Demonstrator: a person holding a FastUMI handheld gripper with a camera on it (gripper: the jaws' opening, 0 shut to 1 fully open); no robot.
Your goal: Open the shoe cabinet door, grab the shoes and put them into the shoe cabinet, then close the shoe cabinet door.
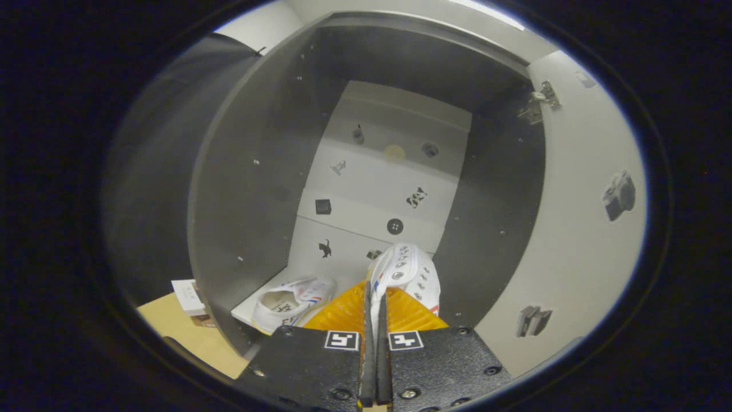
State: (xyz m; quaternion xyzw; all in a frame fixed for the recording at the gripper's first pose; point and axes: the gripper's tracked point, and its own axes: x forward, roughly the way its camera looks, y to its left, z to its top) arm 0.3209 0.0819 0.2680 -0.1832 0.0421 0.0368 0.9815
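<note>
Pinching a white canvas shoe with metal lace holes [407,274] by its edge, the claw [374,320] sits at the bottom middle of the frame with its two fingers pressed close on the cloth. Just left of the fingers, a second white shoe with red and blue stripes [291,306] lies on the floor of the dark grey shoe cabinet [251,189]. Farther back, the pale back wall with small stickers [372,194] shows. At the right, the white cabinet door [577,229] stands open.
</note>
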